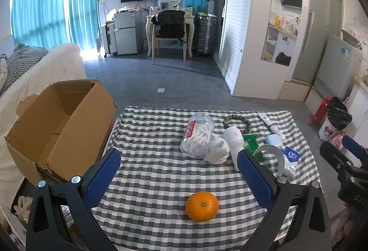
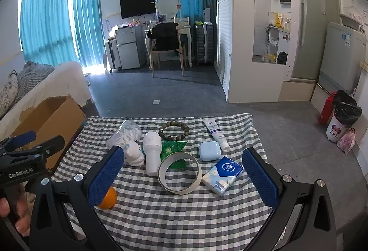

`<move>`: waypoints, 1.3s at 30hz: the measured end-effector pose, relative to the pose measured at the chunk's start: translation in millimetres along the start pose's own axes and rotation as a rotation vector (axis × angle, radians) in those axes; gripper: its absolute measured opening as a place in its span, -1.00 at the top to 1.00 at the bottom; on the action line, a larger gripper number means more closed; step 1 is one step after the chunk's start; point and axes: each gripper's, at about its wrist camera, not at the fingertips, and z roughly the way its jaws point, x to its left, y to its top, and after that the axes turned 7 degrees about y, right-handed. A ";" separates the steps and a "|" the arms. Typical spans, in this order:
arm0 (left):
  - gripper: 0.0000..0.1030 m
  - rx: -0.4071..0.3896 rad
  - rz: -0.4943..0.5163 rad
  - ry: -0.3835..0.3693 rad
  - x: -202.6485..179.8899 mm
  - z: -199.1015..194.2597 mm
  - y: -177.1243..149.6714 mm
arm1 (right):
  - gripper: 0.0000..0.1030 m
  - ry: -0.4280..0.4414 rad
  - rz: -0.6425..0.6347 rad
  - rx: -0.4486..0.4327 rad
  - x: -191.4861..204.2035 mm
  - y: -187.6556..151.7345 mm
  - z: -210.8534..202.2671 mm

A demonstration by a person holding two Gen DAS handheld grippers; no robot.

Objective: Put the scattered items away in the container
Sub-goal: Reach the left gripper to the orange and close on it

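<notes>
An open cardboard box (image 1: 62,122) (image 2: 49,119) stands off the left edge of the checked tablecloth (image 1: 156,172) (image 2: 174,216). An orange (image 1: 201,205) (image 2: 108,199) lies near the front. Behind it lie a clear jar of cotton swabs (image 1: 197,135) (image 2: 125,133), a white plush toy (image 1: 217,150) (image 2: 135,154), a white bottle (image 1: 234,142) (image 2: 152,152), a bead bracelet (image 2: 174,131), a green packet (image 2: 172,147), a tape roll (image 2: 179,172), a blue case (image 2: 209,150), a tissue pack (image 2: 223,175) and a tube (image 2: 217,134). My left gripper (image 1: 181,172) is open above the orange. My right gripper (image 2: 184,172) is open over the tape roll.
A sofa (image 1: 43,66) with a striped blanket stands behind the box. To the right on the floor are a bin with a black bag (image 2: 342,117) and a red canister (image 2: 326,108). A hand (image 2: 13,216) holds the left gripper at the left edge.
</notes>
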 end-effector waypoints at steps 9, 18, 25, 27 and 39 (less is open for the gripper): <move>-1.00 0.017 0.009 0.006 -6.2 14.5 -14.1 | -0.92 0.005 0.039 0.013 -13.5 -7.5 4.4; -1.00 0.117 0.049 -0.004 -23.3 59.2 -44.0 | -0.29 0.000 0.053 0.075 -28.0 -23.2 21.7; -1.00 0.160 0.077 -0.023 -35.6 80.5 -60.5 | -0.22 0.005 0.059 0.098 -35.8 -31.7 32.7; -1.00 0.174 0.084 -0.028 -39.6 86.8 -64.7 | -0.22 0.003 0.061 0.104 -37.0 -34.1 36.1; -0.13 0.263 0.106 -0.057 -51.6 115.8 -90.6 | -0.22 0.003 0.064 0.139 -39.4 -38.4 56.8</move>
